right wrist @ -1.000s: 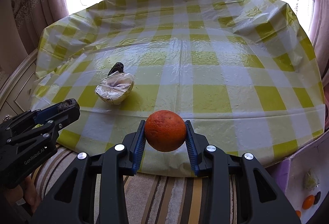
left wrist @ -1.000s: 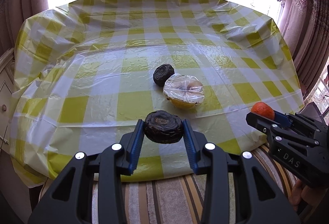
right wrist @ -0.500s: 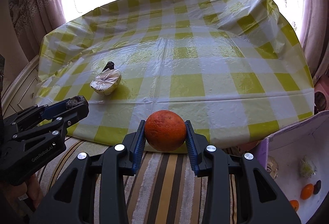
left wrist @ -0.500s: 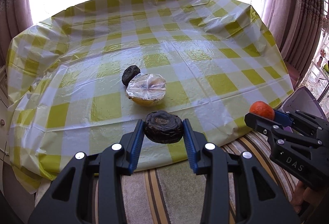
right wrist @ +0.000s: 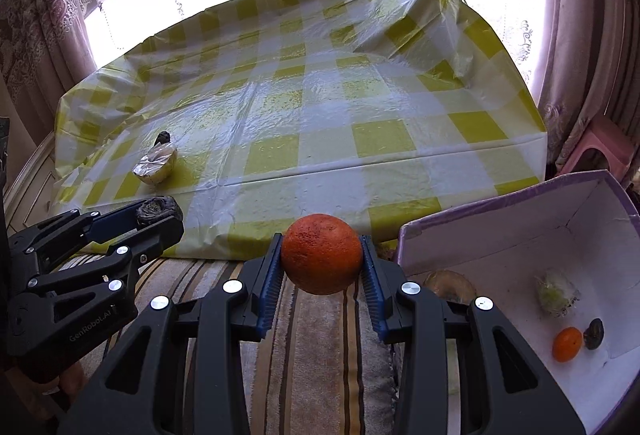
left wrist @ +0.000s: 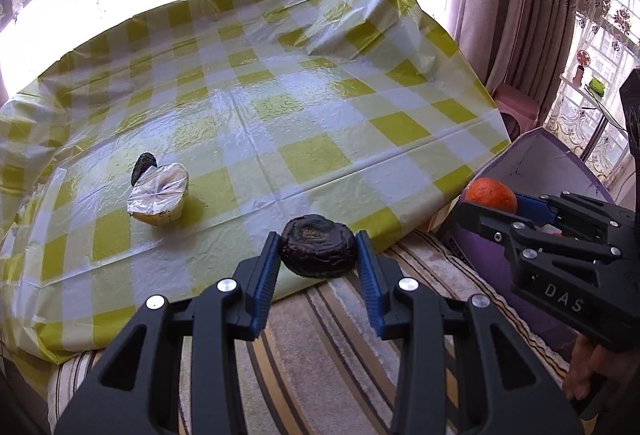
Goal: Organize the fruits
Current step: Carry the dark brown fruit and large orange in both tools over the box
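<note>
You hold a wrinkled, matt black fruit (left wrist: 317, 246) and a pebbled, matt orange (right wrist: 321, 253) between ribbed blue pads (left wrist: 264, 280). The checked plastic tablecloth (left wrist: 312, 123) shines glossy and creased; cling film (left wrist: 159, 190) glistens; the striped rug (right wrist: 320, 355) looks plush.

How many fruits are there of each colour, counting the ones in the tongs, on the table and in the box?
Orange: 2, the held orange and the small orange in the box
Dark wrinkled: 3, held dark fruit, table dark fruit, box dark fruit
Plastic-wrapped: 2, wrapped yellow fruit, wrapped greenish fruit
Total: 7
</note>
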`<state>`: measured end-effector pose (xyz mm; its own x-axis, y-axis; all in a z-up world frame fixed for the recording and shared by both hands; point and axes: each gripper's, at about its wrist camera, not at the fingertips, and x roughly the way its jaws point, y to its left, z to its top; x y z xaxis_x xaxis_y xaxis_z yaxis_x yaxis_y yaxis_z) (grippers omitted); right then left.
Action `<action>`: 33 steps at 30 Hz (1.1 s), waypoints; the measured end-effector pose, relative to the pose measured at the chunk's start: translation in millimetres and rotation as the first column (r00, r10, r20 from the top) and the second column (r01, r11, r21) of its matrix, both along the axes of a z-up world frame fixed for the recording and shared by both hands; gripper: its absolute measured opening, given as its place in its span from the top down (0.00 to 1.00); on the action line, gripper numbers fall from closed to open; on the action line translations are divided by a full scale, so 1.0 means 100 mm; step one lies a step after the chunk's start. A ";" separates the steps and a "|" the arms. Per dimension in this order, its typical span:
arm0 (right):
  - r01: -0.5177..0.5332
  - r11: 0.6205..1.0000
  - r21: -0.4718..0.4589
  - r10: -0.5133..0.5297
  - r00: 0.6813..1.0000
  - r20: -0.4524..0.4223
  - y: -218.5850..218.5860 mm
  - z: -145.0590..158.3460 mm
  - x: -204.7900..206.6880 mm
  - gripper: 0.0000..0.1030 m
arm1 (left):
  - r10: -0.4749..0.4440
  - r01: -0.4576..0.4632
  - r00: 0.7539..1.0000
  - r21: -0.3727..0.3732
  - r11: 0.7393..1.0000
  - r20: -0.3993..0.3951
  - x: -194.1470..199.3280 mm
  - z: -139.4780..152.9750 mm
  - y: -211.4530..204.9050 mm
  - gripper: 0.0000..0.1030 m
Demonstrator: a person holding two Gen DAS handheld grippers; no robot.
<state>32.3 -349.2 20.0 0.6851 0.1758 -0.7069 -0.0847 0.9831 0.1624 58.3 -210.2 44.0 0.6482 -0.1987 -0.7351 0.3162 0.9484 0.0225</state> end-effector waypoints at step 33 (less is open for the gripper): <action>0.234 0.886 -0.399 -0.345 0.910 -0.231 -1.60 -0.62 0.25 0.64 | -0.501 0.512 0.836 -0.010 0.859 -0.222 0.30 -0.73 -2.21 0.63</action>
<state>57.4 -509.5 -42.1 0.4225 -0.2987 -0.8557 0.2089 0.9508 -0.2288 88.1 -430.9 -28.5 0.2965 -0.4182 -0.8586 0.7543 0.6539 -0.0580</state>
